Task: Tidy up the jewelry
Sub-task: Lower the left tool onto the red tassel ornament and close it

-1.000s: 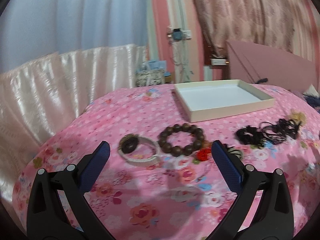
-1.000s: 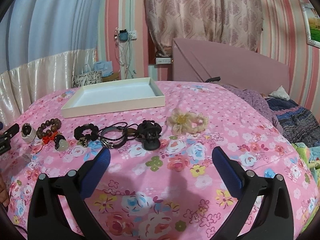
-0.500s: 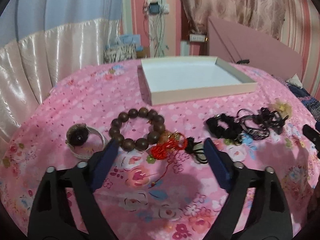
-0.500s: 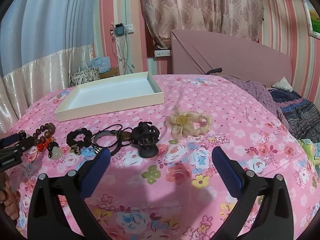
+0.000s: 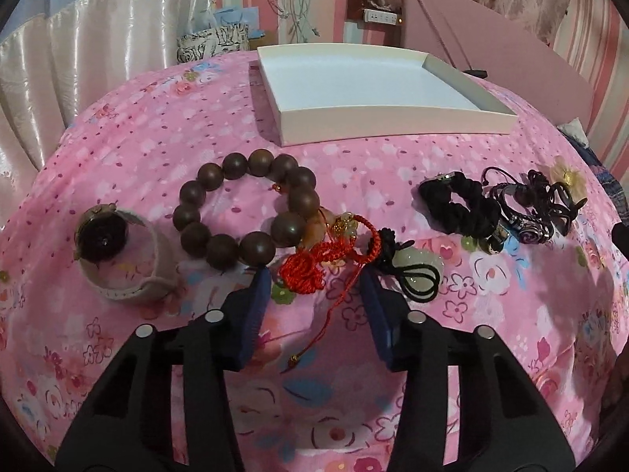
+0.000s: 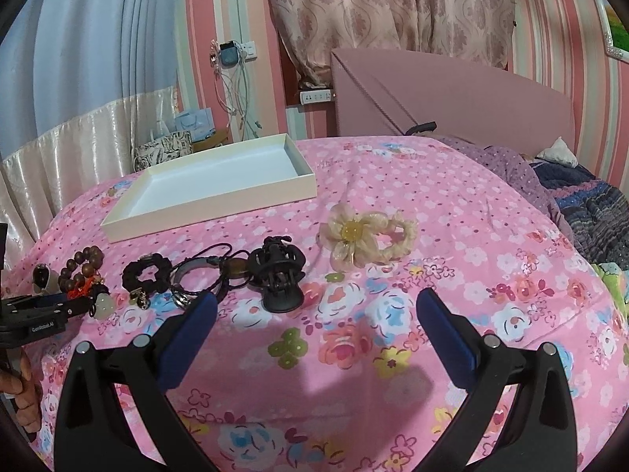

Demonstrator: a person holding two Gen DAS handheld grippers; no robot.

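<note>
Jewelry lies in a row on the pink floral bedspread. In the left wrist view my left gripper (image 5: 316, 275) is open, its jaws either side of a red cord bracelet (image 5: 314, 263). Beside it lie a brown bead bracelet (image 5: 247, 212), a watch on a pale band (image 5: 104, 236), a jade pendant on black cord (image 5: 416, 263) and a black scrunchie (image 5: 456, 204). The white tray (image 5: 393, 122) stands behind, empty. My right gripper (image 6: 316, 306) is open and empty, in front of a black claw clip (image 6: 279, 271) and a cream flower scrunchie (image 6: 361, 240). The left gripper also shows in the right wrist view (image 6: 59, 303).
A tangle of black cord bracelets (image 5: 530, 208) lies right of the scrunchie. The tray (image 6: 212, 200) sits at the back left in the right wrist view. Dark bedding (image 6: 589, 204) is piled at the far right. A curtain (image 5: 98, 39) hangs beyond the bed's left edge.
My left gripper has moved forward and down to the red cord bracelet, and its jaws have narrowed around it. My right gripper has edged closer to the bedspread, still open.
</note>
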